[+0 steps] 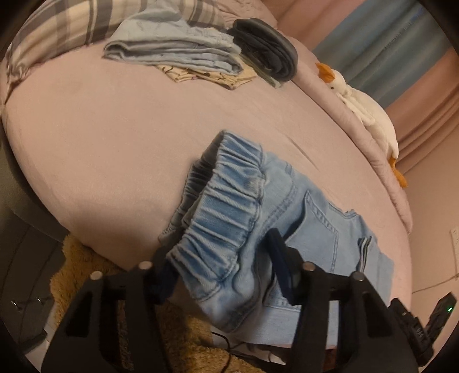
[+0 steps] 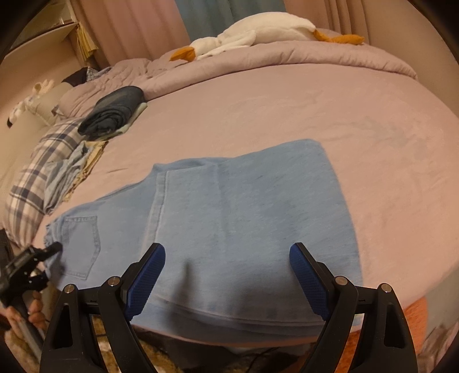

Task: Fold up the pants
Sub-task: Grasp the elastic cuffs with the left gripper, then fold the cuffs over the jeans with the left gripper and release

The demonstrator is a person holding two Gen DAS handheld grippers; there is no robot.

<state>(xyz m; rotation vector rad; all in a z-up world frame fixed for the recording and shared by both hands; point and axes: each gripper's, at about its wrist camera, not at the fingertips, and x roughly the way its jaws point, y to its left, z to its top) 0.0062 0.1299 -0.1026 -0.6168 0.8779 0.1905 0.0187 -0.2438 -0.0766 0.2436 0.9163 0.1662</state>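
Observation:
Light blue denim pants [image 1: 289, 206] lie on the pink bed sheet [image 1: 114, 137], near its front edge. In the left wrist view the gathered elastic waistband [image 1: 226, 200] is bunched up and raised between the fingers of my left gripper [image 1: 219, 264], which is shut on its near corner. The right wrist view shows the folded legs [image 2: 243, 200] spread flat, with a back pocket [image 2: 80, 244] at the left. My right gripper [image 2: 228, 269] hovers open over the leg part by the bed edge, nothing between its blue pads [image 2: 146, 275]. The left gripper [image 2: 31, 264] and a hand show at the far left there.
Folded clothes [image 1: 178, 51] and a dark rolled garment [image 1: 266, 48] sit at the far side of the bed by a plaid pillow [image 1: 71, 25]. A white goose plush [image 2: 258, 31] lies on the quilt [image 2: 315, 54]. A shaggy tan rug [image 1: 86, 272] lies below the bed edge.

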